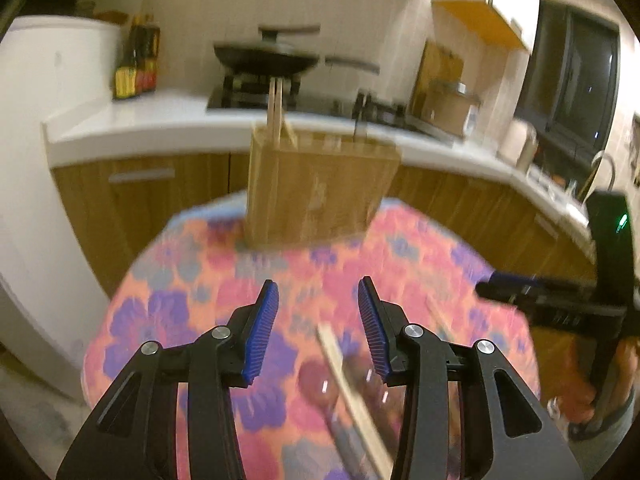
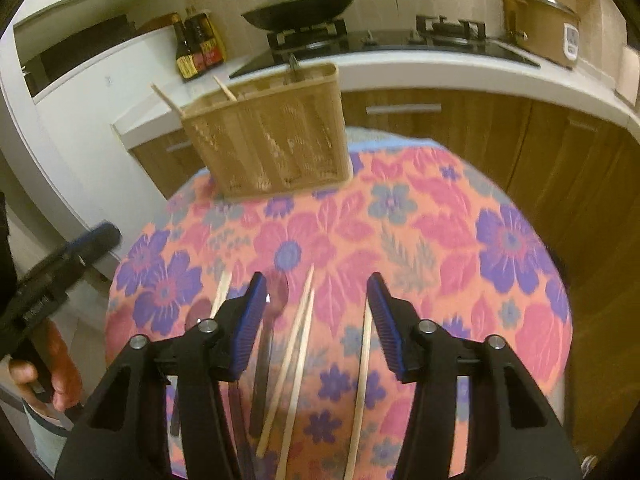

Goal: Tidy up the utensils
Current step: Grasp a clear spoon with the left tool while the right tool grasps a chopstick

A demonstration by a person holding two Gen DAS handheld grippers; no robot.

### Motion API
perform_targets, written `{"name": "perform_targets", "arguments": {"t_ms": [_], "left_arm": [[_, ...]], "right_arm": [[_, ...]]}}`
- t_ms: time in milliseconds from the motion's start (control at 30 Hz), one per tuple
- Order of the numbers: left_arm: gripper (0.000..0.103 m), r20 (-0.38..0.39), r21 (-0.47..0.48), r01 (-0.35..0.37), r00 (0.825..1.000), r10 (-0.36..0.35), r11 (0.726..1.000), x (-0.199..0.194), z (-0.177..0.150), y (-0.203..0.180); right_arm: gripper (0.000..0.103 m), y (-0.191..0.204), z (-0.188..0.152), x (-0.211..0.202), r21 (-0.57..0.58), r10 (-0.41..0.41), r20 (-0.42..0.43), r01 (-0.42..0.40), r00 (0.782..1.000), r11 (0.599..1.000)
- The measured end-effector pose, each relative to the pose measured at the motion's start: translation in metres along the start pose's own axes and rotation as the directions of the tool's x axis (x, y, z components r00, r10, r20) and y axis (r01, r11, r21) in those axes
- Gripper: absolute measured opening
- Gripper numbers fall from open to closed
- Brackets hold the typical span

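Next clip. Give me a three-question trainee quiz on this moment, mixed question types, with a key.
1. True or false: the right gripper is shut on a chopstick.
2. Multiple choice: the basket stands at A) the table's far edge, B) the table's near edge, C) the stove.
3. Fill in: the pan sits on the ___.

Key: 1. False; its jaws are open above the chopsticks and a spoon lying on the floral tablecloth. 2. A; some chopsticks already stick out of it. 3. Stove.
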State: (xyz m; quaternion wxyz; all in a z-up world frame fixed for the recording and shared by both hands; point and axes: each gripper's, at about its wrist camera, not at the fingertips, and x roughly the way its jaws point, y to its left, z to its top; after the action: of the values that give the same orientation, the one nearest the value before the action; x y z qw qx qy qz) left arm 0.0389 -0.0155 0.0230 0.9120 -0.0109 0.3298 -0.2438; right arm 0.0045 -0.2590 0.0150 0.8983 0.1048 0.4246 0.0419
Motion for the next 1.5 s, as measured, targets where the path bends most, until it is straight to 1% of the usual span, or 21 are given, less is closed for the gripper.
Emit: {"name": "perform_targets", "arguments": {"t_ms": [67, 167, 200, 267, 433, 533, 600, 633, 667, 733, 800, 900, 1000, 1133, 1200, 1233, 1300, 1333, 1367, 1433, 1500], "left_arm": [[0.034, -0.072, 0.005, -0.01, 0.997, 0.01, 1.0, 0.01, -0.015, 0.002], [0.034, -0.166, 0.019, -0.012, 0.986, 0.015, 1.0, 0.023, -0.036, 0.002], [0.034, -0.202, 0.027, -0.011, 0.979, 0.016, 1.0, 0.028, -0.043, 0.002], [0.034, -0.247, 0.041, -0.006, 0.969, 0.016, 0.999, 0.036, -0.053, 0.002], [0.033, -0.317, 0.065, 0.001, 0.948, 0.02, 0.998, 0.048, -0.067, -0.004], [0.033, -0.333, 0.088, -0.006, 0.942, 0.035, 0.996, 0.051, -0.07, -0.009], [0.03, -0.348, 0.089, -0.007, 0.937, 0.038, 0.996, 0.054, -0.071, -0.009], [0.026, -0.357, 0.09, -0.007, 0.933, 0.039, 0.996, 0.055, -0.071, -0.009], [0.025, -0.364, 0.093, -0.009, 0.93, 0.043, 0.996, 0.056, -0.072, -0.01], [0.025, -0.369, 0.1, -0.009, 0.929, 0.045, 0.995, 0.057, -0.071, -0.011], [0.025, -0.376, 0.098, -0.01, 0.925, 0.047, 0.995, 0.058, -0.07, -0.011], [0.026, -0.386, 0.102, -0.011, 0.921, 0.05, 0.995, 0.061, -0.068, -0.013], [0.029, -0.397, 0.124, -0.014, 0.916, 0.062, 0.992, 0.066, -0.067, -0.019], [0.029, -0.405, 0.155, -0.033, 0.909, 0.094, 0.987, 0.07, -0.065, -0.025], [0.026, -0.402, 0.174, -0.05, 0.908, 0.117, 0.983, 0.072, -0.065, -0.028], [0.022, -0.399, 0.181, -0.062, 0.908, 0.131, 0.982, 0.072, -0.065, -0.028], [0.018, -0.393, 0.181, -0.072, 0.909, 0.14, 0.981, 0.071, -0.066, -0.027], [0.013, -0.388, 0.181, -0.082, 0.91, 0.148, 0.98, 0.071, -0.066, -0.027], [0.012, -0.385, 0.184, -0.089, 0.91, 0.155, 0.979, 0.071, -0.066, -0.026], [0.01, -0.381, 0.181, -0.093, 0.911, 0.157, 0.979, 0.071, -0.066, -0.026], [0.01, -0.373, 0.162, -0.092, 0.916, 0.147, 0.982, 0.069, -0.065, -0.023]], "right_arm": [[0.039, -0.004, -0.009, 0.002, 0.018, -0.003, -0.018, 0.004, 1.0, 1.0], [0.036, -0.011, -0.022, 0.009, 0.045, -0.003, -0.058, 0.006, 0.998, 0.999], [0.036, -0.013, -0.027, 0.013, 0.054, -0.009, -0.073, 0.013, 0.997, 0.998], [0.035, -0.016, -0.034, 0.019, 0.068, -0.017, -0.101, 0.024, 0.995, 0.997], [0.031, -0.022, -0.042, 0.033, 0.075, -0.066, -0.166, 0.079, 0.984, 0.994], [0.028, -0.026, -0.046, 0.042, 0.083, -0.064, -0.203, 0.082, 0.977, 0.993], [0.028, -0.025, -0.049, 0.048, 0.074, -0.07, -0.224, 0.089, 0.972, 0.993], [0.028, -0.024, -0.05, 0.05, 0.068, -0.076, -0.233, 0.094, 0.969, 0.993], [0.028, -0.023, -0.051, 0.053, 0.063, -0.08, -0.243, 0.097, 0.967, 0.993], [0.027, -0.019, -0.05, 0.061, 0.045, -0.079, -0.272, 0.095, 0.959, 0.994], [0.022, -0.014, -0.046, 0.065, -0.008, -0.12, -0.285, 0.123, 0.951, 0.992], [0.021, -0.013, -0.04, 0.07, -0.037, -0.13, -0.313, 0.125, 0.941, 0.991], [0.021, -0.014, -0.035, 0.074, -0.048, -0.121, -0.347, 0.111, 0.93, 0.993], [0.02, -0.018, -0.028, 0.08, -0.039, -0.093, -0.389, 0.085, 0.916, 0.996], [0.016, -0.018, -0.026, 0.081, -0.045, -0.095, -0.402, 0.084, 0.911, 0.995], [0.015, -0.019, -0.025, 0.082, -0.043, -0.09, -0.405, 0.079, 0.91, 0.996], [0.007, -0.023, -0.023, 0.083, -0.029, -0.068, -0.415, 0.062, 0.907, 0.998], [0.004, -0.027, -0.022, 0.083, -0.021, -0.069, -0.419, 0.066, 0.905, 0.998], [0.004, -0.029, -0.021, 0.083, -0.014, -0.058, -0.42, 0.058, 0.906, 0.998], [0.004, -0.028, -0.022, 0.082, -0.024, -0.064, -0.413, 0.059, 0.909, 0.998], [0.004, -0.027, -0.023, 0.08, -0.027, -0.066, -0.398, 0.06, 0.915, 0.998]]}}
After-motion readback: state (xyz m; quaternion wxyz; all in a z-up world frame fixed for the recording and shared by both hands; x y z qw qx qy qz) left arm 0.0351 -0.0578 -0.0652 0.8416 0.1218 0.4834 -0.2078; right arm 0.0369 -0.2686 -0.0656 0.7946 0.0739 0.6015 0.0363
